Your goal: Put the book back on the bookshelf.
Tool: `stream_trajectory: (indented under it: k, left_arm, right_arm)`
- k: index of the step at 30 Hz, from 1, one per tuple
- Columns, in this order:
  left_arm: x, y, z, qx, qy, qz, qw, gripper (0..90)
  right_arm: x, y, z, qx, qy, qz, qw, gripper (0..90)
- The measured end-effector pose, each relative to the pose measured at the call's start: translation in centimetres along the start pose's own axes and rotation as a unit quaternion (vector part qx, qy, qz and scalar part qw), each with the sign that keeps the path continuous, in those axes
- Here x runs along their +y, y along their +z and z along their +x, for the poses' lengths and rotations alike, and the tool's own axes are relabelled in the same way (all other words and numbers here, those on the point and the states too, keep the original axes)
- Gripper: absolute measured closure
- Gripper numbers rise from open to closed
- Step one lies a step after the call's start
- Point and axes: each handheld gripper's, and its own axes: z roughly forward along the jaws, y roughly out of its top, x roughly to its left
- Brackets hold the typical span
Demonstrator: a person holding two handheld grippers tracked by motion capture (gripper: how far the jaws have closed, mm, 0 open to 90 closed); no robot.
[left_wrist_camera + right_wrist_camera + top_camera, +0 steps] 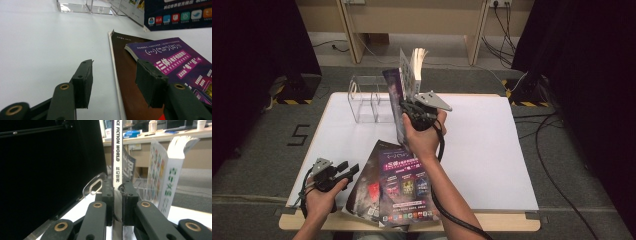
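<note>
On the white table [492, 150], two magazines lie stacked at the near edge while a third is held upright beside a clear rack.

Largest after the table, the flat magazines [399, 187] sit just right of the left gripper [343, 171], whose jaws stand apart over bare tabletop. Behind them, the clear acrylic rack [367, 100] holds a white book [414, 70]. The right gripper [117, 195] is clamped on the spine of the upright magazine [116, 150].
</note>
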Motion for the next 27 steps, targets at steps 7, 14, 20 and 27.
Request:
stream_trajectory:
  k: [7, 14, 20, 27]
  left_arm:
    - [-0.1, 0.1, 0.0, -0.002, 0.002, 0.002, 1.0000, 47.3]
    - [-0.1, 0.1, 0.0, -0.002, 0.001, 0.000, 1.0000, 47.4]
    - [-0.1, 0.1, 0.1, -0.002, 0.001, 0.000, 1.0000, 47.5]
    - [-0.1, 0.1, 0.2, -0.001, 0.000, 0.001, 1.0000, 47.5]
  right_arm:
    - [1.2, 1.5, 0.0, -0.002, 0.003, -0.012, 0.9999, 83.4]
    - [2.0, 2.1, 0.9, 0.004, 0.003, -0.019, 0.9998, 83.3]
    - [2.2, 3.0, 1.2, 0.009, 0.003, -0.025, 0.9996, 83.4]
    - [2.8, 4.2, 1.4, 0.010, 0.010, -0.029, 0.9995, 83.3]
